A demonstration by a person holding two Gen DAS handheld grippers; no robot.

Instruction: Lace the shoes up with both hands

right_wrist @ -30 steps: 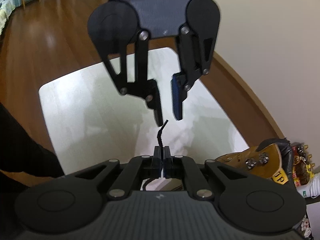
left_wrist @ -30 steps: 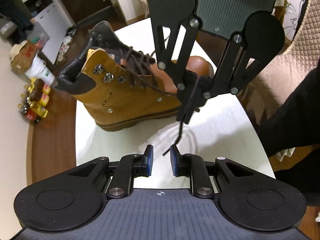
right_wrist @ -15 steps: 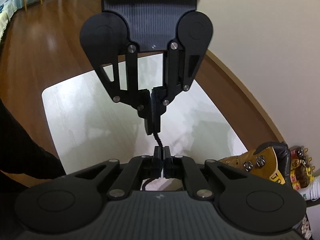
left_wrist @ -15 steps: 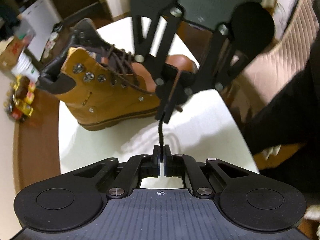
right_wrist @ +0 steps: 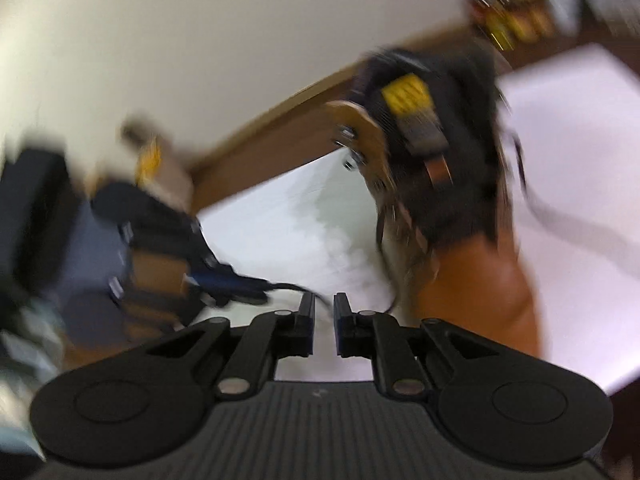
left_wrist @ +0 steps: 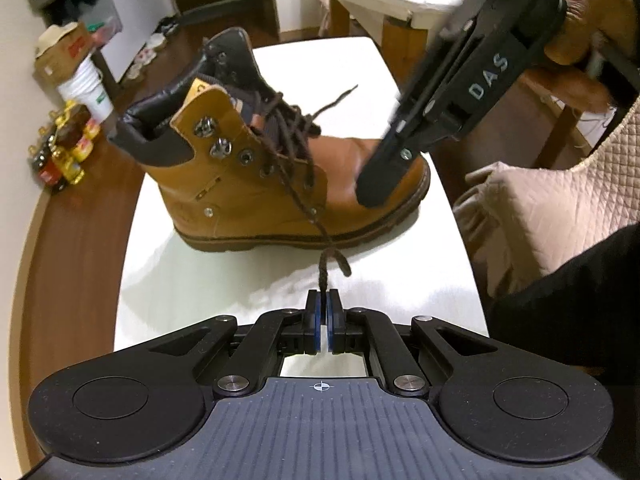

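1. Since a second ago, left gripper (left_wrist: pixel 323 300) snapped together on the lace (left_wrist: pixel 298 196); right gripper (left_wrist: pixel 380 188) swung beside the boot (left_wrist: pixel 256 184) on the white table (left_wrist: pixel 224 280).
2. Right gripper (right_wrist: pixel 323 304) was opening, nothing between; boot (right_wrist: pixel 460 240) blurred ahead.

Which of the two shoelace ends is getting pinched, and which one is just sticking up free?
The dark brown lace end in front of the tan leather boot is pinched in the left gripper. The other lace end pokes up free behind the boot.
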